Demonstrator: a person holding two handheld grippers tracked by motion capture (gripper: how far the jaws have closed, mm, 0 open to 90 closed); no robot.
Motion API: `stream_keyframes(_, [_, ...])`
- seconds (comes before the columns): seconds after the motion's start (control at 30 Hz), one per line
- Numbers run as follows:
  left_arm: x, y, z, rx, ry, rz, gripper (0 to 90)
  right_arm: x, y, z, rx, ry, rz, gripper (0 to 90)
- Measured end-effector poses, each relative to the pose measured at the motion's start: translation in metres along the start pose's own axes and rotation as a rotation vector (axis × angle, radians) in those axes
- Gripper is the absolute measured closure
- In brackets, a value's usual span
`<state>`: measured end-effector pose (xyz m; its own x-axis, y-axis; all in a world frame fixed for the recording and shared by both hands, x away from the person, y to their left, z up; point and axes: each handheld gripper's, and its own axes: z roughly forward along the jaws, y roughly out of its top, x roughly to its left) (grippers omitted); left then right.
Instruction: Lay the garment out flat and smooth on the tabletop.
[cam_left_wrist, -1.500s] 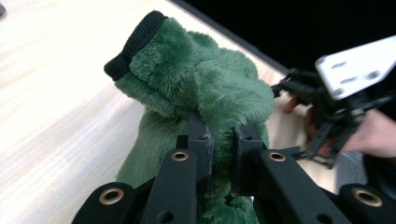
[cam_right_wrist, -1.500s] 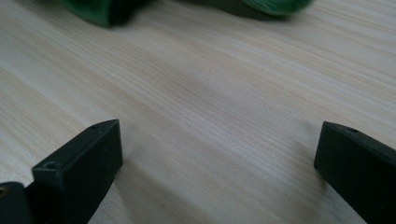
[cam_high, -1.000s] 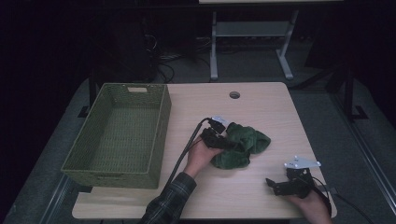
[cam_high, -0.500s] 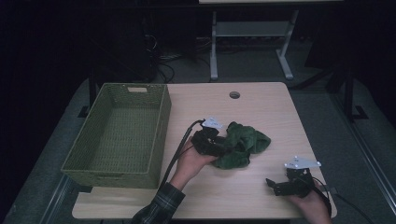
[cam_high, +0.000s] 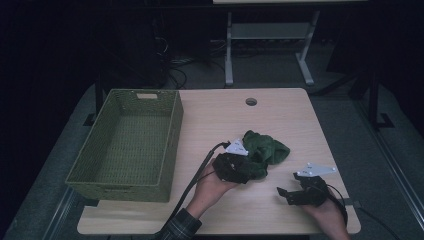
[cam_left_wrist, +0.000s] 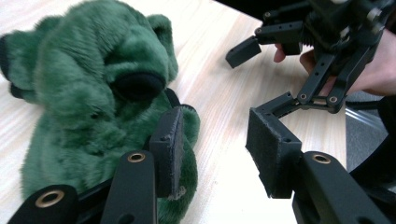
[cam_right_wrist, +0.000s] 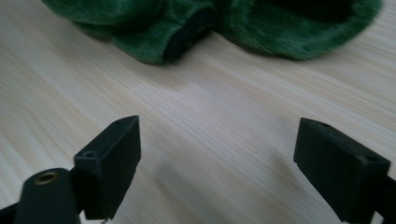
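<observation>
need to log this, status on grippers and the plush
Left hand-held gripper open beside green plush, jaws just closing, nothing between. Right hand-held gripper open over bare table, apart from plush. Nothing in the way.

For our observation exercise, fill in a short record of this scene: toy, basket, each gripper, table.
toy: green plush toy lying on the table, right of the basket
basket: green woven basket, nothing inside
left gripper: left gripper beside the toy, jaws apart, nothing between the pads
right gripper: right gripper open above bare wood, apart from the toy
table: light wooden table
</observation>
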<state>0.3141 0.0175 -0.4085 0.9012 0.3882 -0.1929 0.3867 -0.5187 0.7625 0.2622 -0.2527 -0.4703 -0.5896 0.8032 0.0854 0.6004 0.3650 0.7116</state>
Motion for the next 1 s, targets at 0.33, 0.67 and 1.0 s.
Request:
stream_keyframes(0.33, [0.016,-0.011,0.023,0.069,0.051,0.036,48.6,0.012,0.023,0.015,-0.025,0.067,-0.041,31.7])
stream_keyframes(0.67, [0.034,-0.022,0.035,0.102,0.078,0.031,47.4,0.015,0.035,0.031,-0.031,0.095,-0.039,41.5])
stream_keyframes(1.0, [0.042,-0.024,0.038,0.104,0.095,-0.010,63.5,0.013,0.040,0.044,-0.029,0.114,-0.020,50.2])
